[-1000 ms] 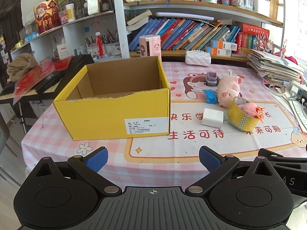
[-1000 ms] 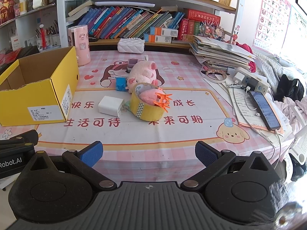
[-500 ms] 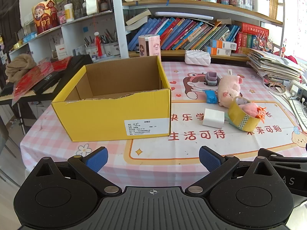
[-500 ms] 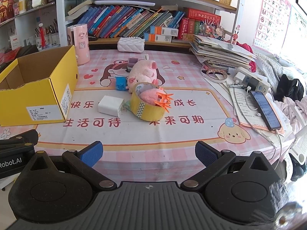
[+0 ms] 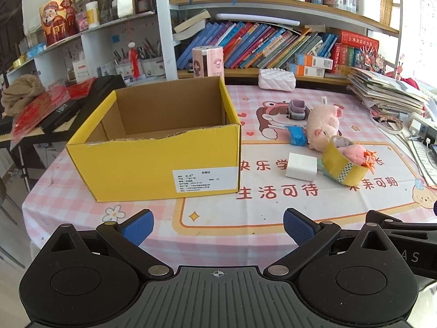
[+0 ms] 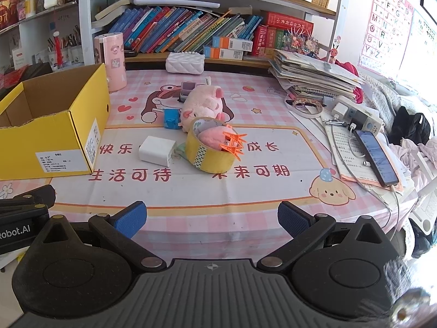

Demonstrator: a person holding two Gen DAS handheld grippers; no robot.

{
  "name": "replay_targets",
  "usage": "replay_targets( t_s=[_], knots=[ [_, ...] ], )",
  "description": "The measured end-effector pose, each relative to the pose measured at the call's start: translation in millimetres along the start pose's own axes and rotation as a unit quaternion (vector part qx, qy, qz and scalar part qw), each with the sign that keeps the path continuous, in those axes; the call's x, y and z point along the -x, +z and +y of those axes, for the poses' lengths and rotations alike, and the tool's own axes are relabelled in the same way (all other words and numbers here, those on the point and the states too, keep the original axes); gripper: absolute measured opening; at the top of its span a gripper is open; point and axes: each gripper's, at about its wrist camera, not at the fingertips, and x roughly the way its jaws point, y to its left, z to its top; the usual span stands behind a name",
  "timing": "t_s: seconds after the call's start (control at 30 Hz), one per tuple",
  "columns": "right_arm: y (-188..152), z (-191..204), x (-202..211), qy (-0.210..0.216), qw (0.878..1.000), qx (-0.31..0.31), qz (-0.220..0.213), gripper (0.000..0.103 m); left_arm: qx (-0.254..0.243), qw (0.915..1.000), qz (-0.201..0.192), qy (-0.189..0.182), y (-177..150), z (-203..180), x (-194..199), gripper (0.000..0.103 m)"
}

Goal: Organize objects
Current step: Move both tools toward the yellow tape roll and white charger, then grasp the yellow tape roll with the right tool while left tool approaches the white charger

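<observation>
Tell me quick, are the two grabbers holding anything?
Left gripper: open, holding nothing.
Right gripper: open, holding nothing.

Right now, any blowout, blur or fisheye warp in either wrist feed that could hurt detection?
Left wrist view: sharp mid-frame, the yellow cardboard box evenly lit; shelf lines bow toward the edges; window area at far right blown out. Right wrist view: the yellow tape roll crisp; right edge overexposed by window light; a smudgy blurred patch sits at the bottom right corner beside the right tool.
</observation>
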Motion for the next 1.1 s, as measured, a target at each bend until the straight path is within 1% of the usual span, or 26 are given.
replay_targets(
  t_s=[0.27,0.53,0.93,1.1],
  knots=[
    [8,2,-5,-0.002,1.000,0.002,0.011,0.103,0.000,1.0000,0.006,-0.008,2,-1,-8,0.102],
    [17,-5,-17,0.000,1.000,0.008,0.020,0.103,0.001,0.9998,0.014,-0.013,9,-10,-19,0.102],
    [37,-26,-51,0.024,0.999,0.012,0.040,0.100,0.020,0.9993,0.031,0.004,21,-31,-39,0.102],
    [50,-37,-68,0.041,0.998,0.019,0.040,0.096,0.044,0.9981,0.039,0.020,25,-36,-48,0.102]
  ],
)
